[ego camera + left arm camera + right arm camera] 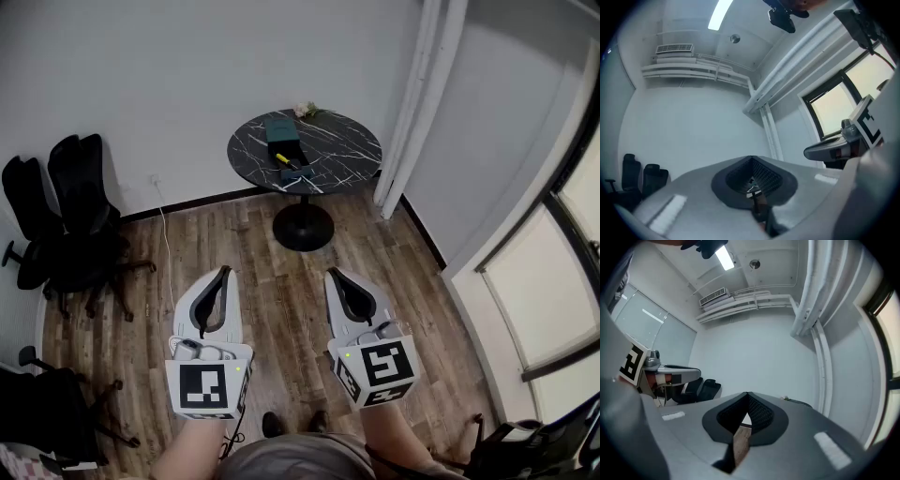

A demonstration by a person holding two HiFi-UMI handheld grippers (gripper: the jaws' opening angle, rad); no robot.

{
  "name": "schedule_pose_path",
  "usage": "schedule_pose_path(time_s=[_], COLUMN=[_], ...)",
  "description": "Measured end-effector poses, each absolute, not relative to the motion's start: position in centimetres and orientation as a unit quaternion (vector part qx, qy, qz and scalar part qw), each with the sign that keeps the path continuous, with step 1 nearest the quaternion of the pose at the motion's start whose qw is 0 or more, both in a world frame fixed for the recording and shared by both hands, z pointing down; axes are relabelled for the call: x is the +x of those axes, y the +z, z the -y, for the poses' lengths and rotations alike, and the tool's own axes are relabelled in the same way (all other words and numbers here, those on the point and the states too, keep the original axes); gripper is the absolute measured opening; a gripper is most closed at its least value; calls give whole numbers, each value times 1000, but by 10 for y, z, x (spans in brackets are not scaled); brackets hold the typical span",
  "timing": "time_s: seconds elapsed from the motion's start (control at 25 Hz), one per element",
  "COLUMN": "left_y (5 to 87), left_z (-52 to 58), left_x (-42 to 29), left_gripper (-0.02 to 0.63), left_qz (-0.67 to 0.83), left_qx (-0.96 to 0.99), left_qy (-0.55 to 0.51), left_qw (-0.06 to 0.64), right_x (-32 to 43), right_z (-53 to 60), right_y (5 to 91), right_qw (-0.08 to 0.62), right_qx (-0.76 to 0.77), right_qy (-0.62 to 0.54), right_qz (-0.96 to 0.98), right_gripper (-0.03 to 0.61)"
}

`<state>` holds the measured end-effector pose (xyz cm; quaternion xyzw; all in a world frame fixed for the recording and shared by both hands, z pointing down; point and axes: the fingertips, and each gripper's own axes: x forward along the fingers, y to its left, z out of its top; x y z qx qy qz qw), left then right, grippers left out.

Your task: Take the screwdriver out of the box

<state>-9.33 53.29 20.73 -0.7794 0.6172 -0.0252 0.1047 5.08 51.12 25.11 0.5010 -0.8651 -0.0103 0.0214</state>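
Note:
A dark green box (282, 129) lies on the round black marble table (337, 141) far ahead of me. Just in front of the box is a small yellow piece (283, 159) beside a dark item (300, 172); it looks like a screwdriver handle, too small to be sure. My left gripper (224, 271) and right gripper (332, 274) hang side by side over the wooden floor, well short of the table. Both are level and shut, tips touching, with nothing between them. The left gripper view shows its shut tips (751, 158) against the white wall, and the right gripper view shows the same (747, 393).
Black office chairs (66, 211) stand at the left wall, and a white cable (165, 239) runs down to the floor. A white curtain or pillar (417, 103) hangs right of the table, with windows (553, 281) further right. Wooden floor lies between me and the table's pedestal (303, 225).

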Motion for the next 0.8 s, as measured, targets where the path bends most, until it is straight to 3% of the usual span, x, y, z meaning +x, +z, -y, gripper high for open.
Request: schedule_pose_path(time_s=[0.8], left_y=[226], left_z=[-527], left_x=[-23], left_gripper=[0], left_qz=[-612], left_qx=[-783], left_qy=[-49], left_qw=[101], right_x=[114], right_z=[-507], right_y=[275], right_qw=[23], right_qx=[485], right_qy=[12], right_qz=[874], right_gripper=[25])
